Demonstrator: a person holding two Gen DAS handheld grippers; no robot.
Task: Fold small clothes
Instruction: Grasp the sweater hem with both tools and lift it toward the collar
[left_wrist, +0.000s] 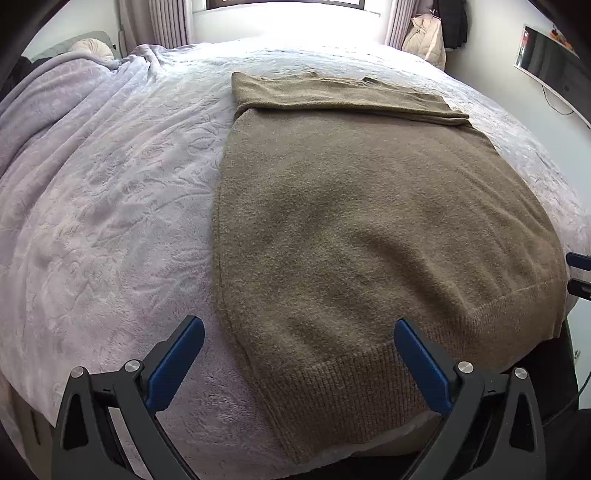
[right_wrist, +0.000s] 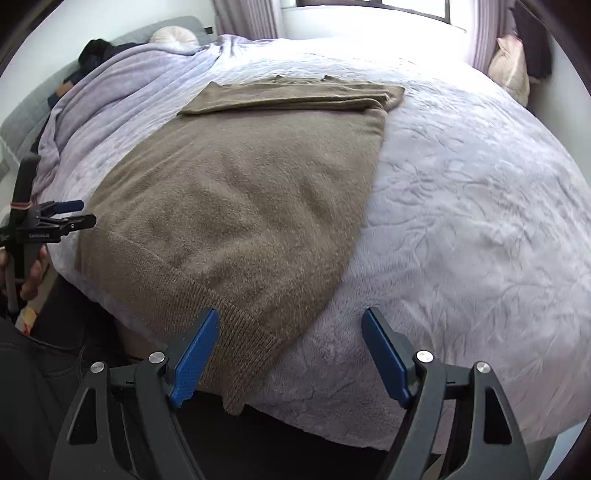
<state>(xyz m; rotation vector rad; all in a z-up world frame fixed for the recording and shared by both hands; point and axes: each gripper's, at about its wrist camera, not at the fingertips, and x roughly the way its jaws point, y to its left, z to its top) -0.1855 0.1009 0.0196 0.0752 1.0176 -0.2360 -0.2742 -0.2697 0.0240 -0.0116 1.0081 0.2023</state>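
Sweater (left_wrist: 369, 221) looks soft and floppy; with both grippers (left_wrist: 299, 332) (right_wrist: 290, 325) spread wide and empty, we'd pinch its ribbed hem (left_wrist: 369, 376) corners, lower frame.

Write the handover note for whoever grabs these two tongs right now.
Left tongs: open, empty, poised over the near left corner of the hem.
Right tongs: open, empty, poised over the near right corner of the hem.
The brown knitted sweater lies flat on the lilac plush bedspread, its ribbed hem hanging slightly over the near bed edge.
Done: both sleeves are folded across the top.
Left: probably grip both hem corners, carry them up toward the collar, then smooth the fold.
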